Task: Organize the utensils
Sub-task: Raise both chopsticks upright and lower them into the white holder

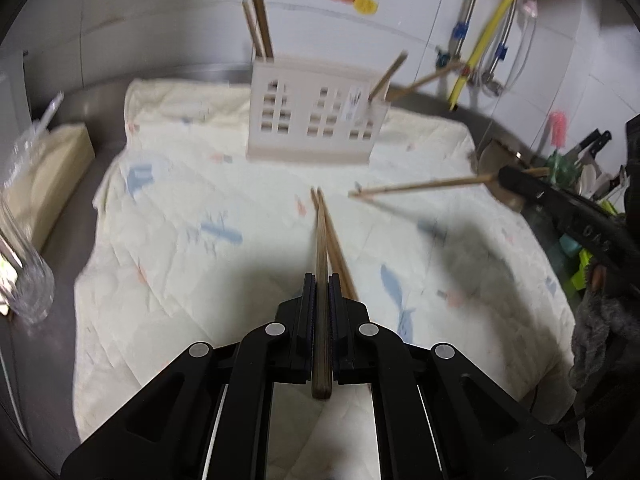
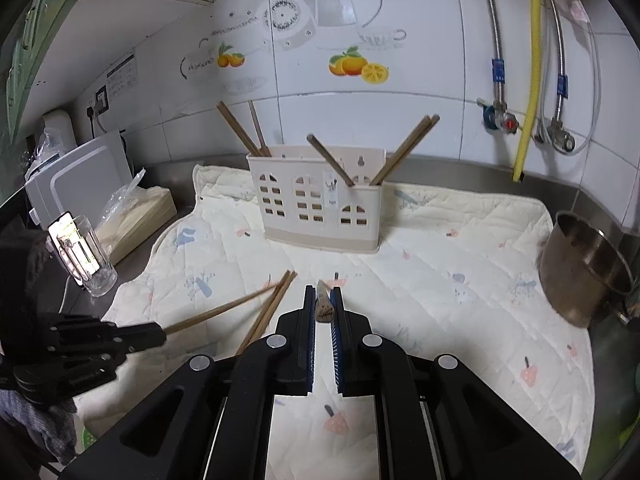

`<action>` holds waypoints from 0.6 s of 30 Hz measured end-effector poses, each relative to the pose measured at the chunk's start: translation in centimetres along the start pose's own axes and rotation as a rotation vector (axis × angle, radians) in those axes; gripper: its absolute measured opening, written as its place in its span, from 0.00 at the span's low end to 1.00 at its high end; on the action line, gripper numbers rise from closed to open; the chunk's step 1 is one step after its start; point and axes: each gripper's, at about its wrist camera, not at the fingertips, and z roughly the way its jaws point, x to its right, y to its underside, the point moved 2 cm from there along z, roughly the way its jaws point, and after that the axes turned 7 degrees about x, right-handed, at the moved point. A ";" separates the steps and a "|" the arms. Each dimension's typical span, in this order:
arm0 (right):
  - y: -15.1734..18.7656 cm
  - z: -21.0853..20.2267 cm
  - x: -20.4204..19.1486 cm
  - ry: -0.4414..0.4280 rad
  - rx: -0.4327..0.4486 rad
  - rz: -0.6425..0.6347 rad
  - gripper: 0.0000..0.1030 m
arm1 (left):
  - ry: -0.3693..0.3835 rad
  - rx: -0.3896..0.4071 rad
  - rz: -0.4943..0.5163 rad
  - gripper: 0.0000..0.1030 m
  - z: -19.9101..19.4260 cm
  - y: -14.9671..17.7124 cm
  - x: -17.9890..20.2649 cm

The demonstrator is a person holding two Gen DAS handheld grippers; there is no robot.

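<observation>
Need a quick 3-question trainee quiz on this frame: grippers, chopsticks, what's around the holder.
1. True or false: the left gripper is shut on a chopstick, and the right gripper is shut on another.
2. Multiple choice: in the right wrist view, what stands to the right of the chopstick holder? A) metal pot B) kettle C) cutting board
3. Fill in: the loose chopsticks lie on the quilted ___.

Key: 1 true. 2 A, the metal pot. 3 cloth.
</observation>
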 end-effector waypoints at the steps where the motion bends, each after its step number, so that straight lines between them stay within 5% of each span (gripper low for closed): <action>1: -0.3 0.0 0.1 -0.002 0.004 -0.002 0.07 | 0.003 0.013 0.001 0.05 -0.2 -0.5 0.0; 18: -9.1 0.1 2.1 -0.014 0.044 -0.064 0.07 | 0.050 0.169 0.070 0.05 -2.4 -10.2 0.6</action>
